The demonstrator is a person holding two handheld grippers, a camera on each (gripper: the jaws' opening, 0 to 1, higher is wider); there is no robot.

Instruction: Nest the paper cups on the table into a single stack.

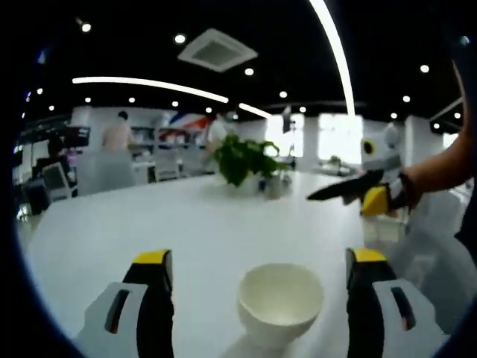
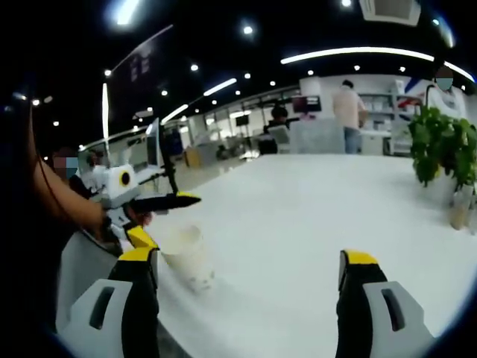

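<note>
Desk (image 1: 186,216): broad, white, glossy, bare across most of its top. A leafy potted plant (image 1: 246,160) stands at the far side, well apart from the work. People move about in the room beyond.

Left claw (image 1: 257,280): jaws spread wide, low over the desk, with one paper cup (image 1: 280,298) upright between them, mouth up. Neither jaw touches it. In the right gripper view the same cup (image 2: 186,257) stands near the desk's edge, and the left claw (image 2: 160,216) shows beside it with its dark jaws parted.

Right claw (image 2: 250,280): jaws spread, nothing between them, bare desk ahead. From the left gripper view it (image 1: 365,195) hangs off to the side, above the desk and apart from the cup.

Cups: just this one is identifiable (any others are out of frame or too small to tell).

Step in hand, as I judge it: picking up this cup with the left claw. To do it well, centre the cup between the jaws, close gently on the wall below the rim, and stop squeezing once it holds; thin paper crushes and an ovalled rim won't nest. Lift straight up to avoid tipping it off the edge.
</note>
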